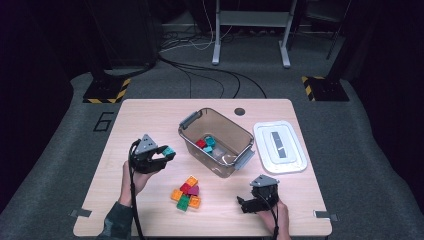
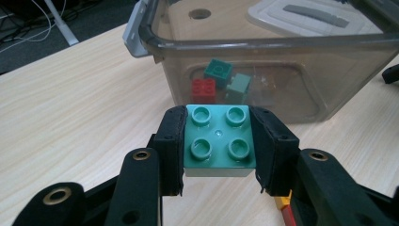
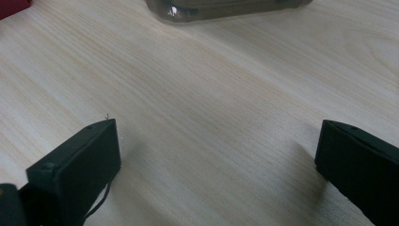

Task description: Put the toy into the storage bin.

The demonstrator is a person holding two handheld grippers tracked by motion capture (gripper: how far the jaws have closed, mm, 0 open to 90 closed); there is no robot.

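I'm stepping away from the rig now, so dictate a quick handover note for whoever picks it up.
Left hand-held gripper: shut on a teal brick, held above the table, facing the clear bin.
Right hand-held gripper: open, nothing between its jaws, low over the table near the bin's front corner.
Done: one red brick and two teal ones lie in the bin.
Left: drop the held brick in, then the loose pile. The white lid lies beside the bin.

Floor marking: a large "6" point(image 1: 103, 121) stood on the grey floor just beside the desk's point(image 1: 150, 112) far left corner, as the high view showed.
Hazard stripes: yellow-and-black warning stripes marked two stand bases point(image 1: 106, 92) on the floor beyond the desk.
Other lettering: none could be read on the bin, the lid or the bricks.
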